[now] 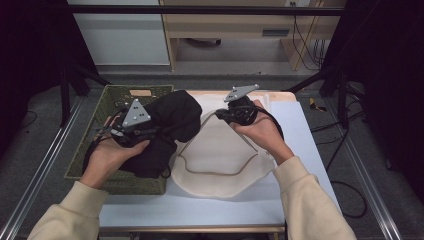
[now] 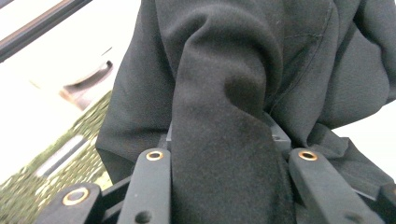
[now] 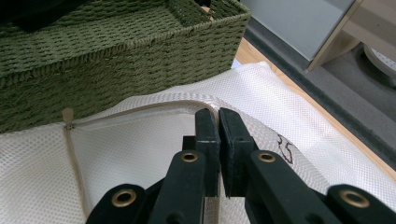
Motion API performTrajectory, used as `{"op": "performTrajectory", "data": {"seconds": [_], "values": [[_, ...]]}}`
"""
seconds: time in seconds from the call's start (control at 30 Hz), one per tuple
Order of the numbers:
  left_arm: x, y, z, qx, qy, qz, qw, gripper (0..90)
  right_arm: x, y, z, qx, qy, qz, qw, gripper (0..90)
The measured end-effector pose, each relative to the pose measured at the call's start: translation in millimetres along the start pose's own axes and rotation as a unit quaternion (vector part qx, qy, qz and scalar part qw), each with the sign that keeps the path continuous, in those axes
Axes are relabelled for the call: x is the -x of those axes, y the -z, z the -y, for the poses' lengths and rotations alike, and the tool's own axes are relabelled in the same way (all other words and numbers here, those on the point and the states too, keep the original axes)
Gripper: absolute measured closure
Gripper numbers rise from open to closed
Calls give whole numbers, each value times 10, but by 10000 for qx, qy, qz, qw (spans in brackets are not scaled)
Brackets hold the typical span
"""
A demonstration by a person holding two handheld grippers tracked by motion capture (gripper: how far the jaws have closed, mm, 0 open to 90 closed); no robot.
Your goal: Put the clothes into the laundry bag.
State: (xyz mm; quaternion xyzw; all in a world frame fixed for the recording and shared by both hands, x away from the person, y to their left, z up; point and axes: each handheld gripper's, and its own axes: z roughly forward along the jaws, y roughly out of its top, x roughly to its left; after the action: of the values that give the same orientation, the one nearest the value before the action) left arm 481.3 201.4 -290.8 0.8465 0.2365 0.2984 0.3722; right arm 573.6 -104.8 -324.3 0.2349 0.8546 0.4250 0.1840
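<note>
So the pale blue-white tabletop (image 1: 300, 150) is carrying pretty much everything here, and sitting on its left side is the green woven rectangular basket (image 1: 92, 155), with the white mesh zip-up laundry bag (image 1: 220, 160) lying flat just beside it to the right. The black fabric garment (image 1: 172, 117) is hanging bunched up over the basket's right edge, partly reaching across toward the bag. The left gripper (image 1: 131, 131) is clamping a thick fold of that black cloth (in the left gripper view the fabric (image 2: 224, 154) is sitting right between the jaws, which are standing partly closed around it). The right gripper (image 3: 218, 122) is pinching the bag's zipper-edged rim (image 3: 154, 111) with its jaws nearly together, holding the opening up. My read on progress: the garment is looking like it's out of the basket and in hand, the bag mouth is being held open, but nothing is going inside yet, so the actual stuffing is what's left. The tan zipper edge (image 1: 215, 172) is lying in a loop across the bag, and the opening is looking fairly flat, so the bulky cloth is probably going to snag on it. Basket wall is sitting close too.
</note>
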Motion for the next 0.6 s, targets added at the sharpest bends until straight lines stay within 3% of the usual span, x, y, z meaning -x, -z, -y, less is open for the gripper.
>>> {"op": "performTrajectory", "data": {"seconds": [0.03,0.27,0.33,0.47,0.6], "values": [[82,2,-58,27,-135,86,9999,641,1,1,3,-1,-14,-14,10000,872],[252,-15,-150,73,-279,247,9993,641,0,8,6,5,-24,-18,10000,872],[351,9,-177,71,-410,311,9986,641,11,14,9,14,-41,-32,10000,872],[442,-1,-192,110,-456,385,9982,641,29,18,15,27,-87,-53,9999,872],[572,-71,-204,107,-460,587,9972,641,35,21,22,24,-106,-49,9999,872]]}}
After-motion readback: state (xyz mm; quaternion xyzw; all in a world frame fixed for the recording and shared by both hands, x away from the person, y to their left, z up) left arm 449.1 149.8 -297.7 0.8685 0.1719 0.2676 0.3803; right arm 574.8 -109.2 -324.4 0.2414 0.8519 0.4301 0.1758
